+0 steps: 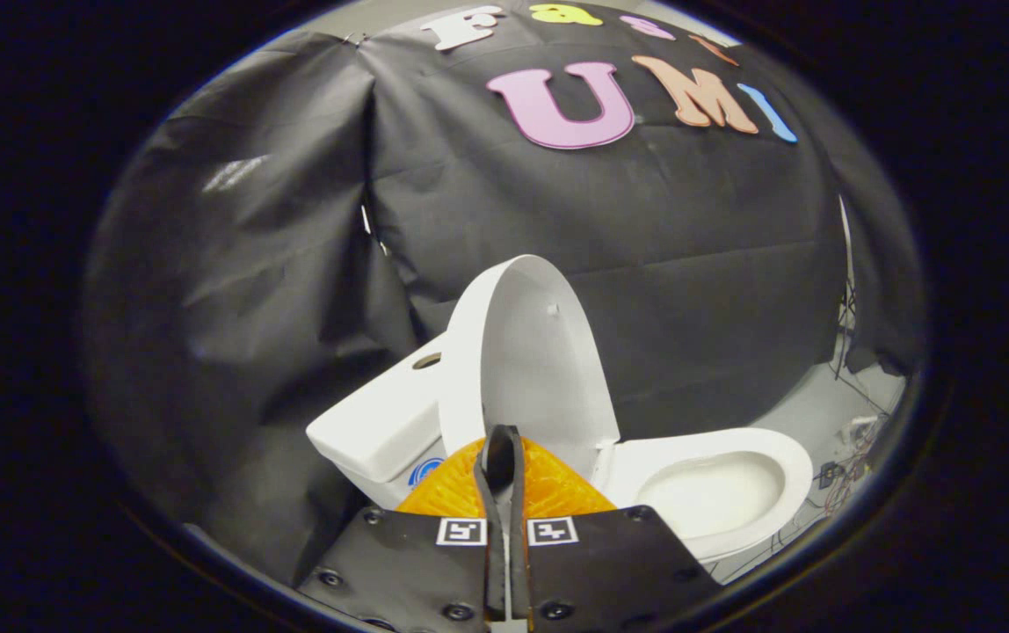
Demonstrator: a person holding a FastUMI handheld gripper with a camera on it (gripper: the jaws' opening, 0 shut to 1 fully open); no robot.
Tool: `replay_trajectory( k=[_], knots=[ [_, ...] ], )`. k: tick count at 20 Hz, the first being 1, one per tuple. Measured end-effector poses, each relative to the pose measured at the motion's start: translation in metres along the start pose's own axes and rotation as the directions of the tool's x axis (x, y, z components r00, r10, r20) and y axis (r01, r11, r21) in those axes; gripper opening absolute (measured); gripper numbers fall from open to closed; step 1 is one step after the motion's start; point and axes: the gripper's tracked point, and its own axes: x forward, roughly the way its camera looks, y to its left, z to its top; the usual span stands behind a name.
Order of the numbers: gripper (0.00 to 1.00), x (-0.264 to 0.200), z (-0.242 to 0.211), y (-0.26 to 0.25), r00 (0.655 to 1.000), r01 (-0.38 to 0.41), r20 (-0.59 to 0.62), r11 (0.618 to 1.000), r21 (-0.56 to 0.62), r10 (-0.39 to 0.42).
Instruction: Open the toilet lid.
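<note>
lid [529, 369] – raised, standing upright against the tank [381, 422], just beyond the fingertips | seat and bowl [715, 492] exposed, off to the right | tongs [502, 462] pressed together, pinching nothing | task – looks done, only withdrawal left

Walls: I see black cloth [557, 220] hung all around the booth, wrinkled and creased, with a vertical seam left of centre where two sheets meet and a thin gap shows between them.
Left wall: the cloth [232, 290] there sags in soft folds and catches a pale glare high up.
Floor: I make out a light grey floor [812, 409] on the right, beneath the hem of the cloth.
Clutter: thin cables [852, 479] lie tangled on that floor near the far right; I cannot tell what they connect to.
Light: even and dim overall, brighter on the grey floor than on the cloth.
</note>
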Motion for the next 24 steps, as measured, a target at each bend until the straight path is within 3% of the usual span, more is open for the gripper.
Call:
replay_trajectory(
  k=[4,13,18,19,22,24],
  knots=[
    [0.03,0.007,-0.001,0.015,1.0,-0.003,-0.004,0.999,-0.054,0.003],
    [0.03,0.014,-0.005,0.028,0.992,0.127,0.019,0.983,-0.132,-0.126],
    [0.09,0.006,-0.005,0.021,0.99,0.127,0.069,0.99,-0.06,-0.123],
    [0.08,0.004,-0.004,0.019,0.989,0.123,0.086,0.99,-0.066,-0.117],
    [0.21,-0.001,-0.006,0.022,0.992,0.07,0.111,0.989,-0.134,-0.056],
    [0.21,-0.005,-0.009,0.03,0.994,0.026,0.113,0.985,-0.173,-0.007]
  ],
)
